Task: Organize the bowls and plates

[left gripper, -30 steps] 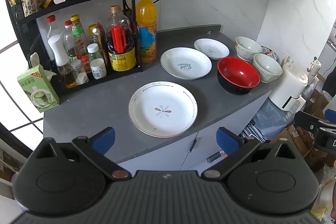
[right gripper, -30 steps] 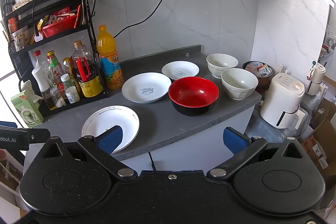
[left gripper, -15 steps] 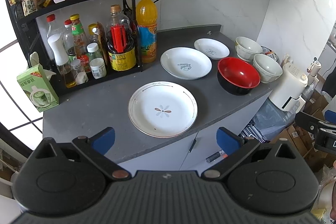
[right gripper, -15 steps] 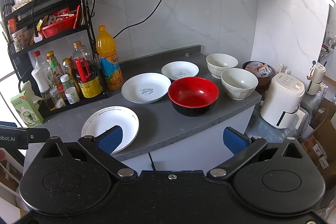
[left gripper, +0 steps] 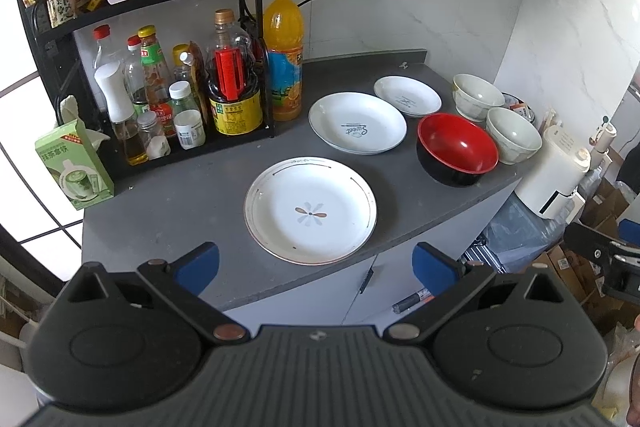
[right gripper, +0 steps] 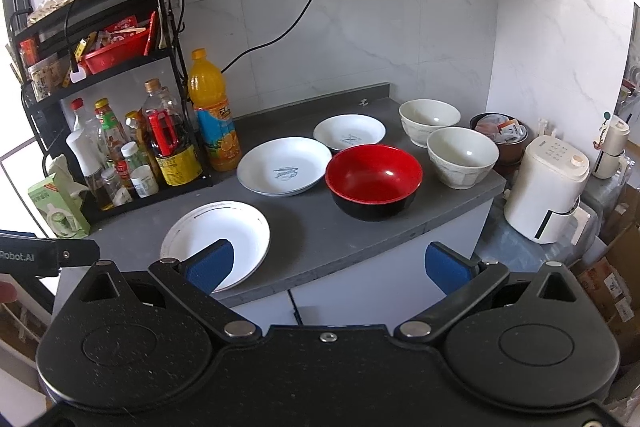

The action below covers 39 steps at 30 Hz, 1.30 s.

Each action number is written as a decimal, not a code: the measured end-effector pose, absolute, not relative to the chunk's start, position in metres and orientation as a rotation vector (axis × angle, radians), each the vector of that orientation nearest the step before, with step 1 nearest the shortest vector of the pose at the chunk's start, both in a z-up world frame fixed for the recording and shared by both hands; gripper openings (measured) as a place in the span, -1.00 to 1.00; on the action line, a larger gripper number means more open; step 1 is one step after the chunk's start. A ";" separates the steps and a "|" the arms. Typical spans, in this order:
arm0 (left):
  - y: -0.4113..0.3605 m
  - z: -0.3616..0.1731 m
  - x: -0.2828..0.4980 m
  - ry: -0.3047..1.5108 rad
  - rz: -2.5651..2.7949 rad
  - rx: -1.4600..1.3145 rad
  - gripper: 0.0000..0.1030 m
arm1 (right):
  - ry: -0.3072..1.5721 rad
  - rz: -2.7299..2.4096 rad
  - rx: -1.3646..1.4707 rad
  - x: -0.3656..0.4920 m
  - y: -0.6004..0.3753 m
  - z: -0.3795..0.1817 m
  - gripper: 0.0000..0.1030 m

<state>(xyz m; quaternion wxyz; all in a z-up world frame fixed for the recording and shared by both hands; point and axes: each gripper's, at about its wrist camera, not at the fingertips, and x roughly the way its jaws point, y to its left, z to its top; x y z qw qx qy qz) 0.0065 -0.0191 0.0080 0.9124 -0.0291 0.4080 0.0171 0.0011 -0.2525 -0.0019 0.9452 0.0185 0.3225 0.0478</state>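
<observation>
Hovering short of the matte grey worktop (left gripper: 168,203), both left gripper (left gripper: 316,263) and right gripper (right gripper: 328,263) spread wide, empty. Lying at 12 o'clock: round glossy flower plate (left gripper: 310,210); sitting at 1 o'clock: red-lined bowl (left gripper: 457,149).

Your grey countertop (left gripper: 168,203) carries a flower-marked plate (left gripper: 310,210) at its front edge, two white plates (left gripper: 357,122) (left gripper: 407,95) toward the back, and a red bowl (left gripper: 457,149) beside two white bowls (left gripper: 477,101) (left gripper: 513,134) at the right edge. You have a bottle rack (left gripper: 192,147), orange bottle (left gripper: 283,55) and green carton (left gripper: 74,165) along the left.
</observation>
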 end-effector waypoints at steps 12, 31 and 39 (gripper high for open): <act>-0.055 0.011 0.006 0.836 0.073 -0.073 0.98 | 0.644 0.145 0.056 0.005 -0.298 -0.001 1.00; -0.152 0.027 0.024 0.807 0.167 -0.093 0.98 | 0.617 0.140 0.081 0.021 -0.419 -0.009 0.99; -0.177 0.027 0.040 0.795 0.136 -0.076 0.97 | 0.617 0.095 0.135 0.030 -0.448 -0.017 0.99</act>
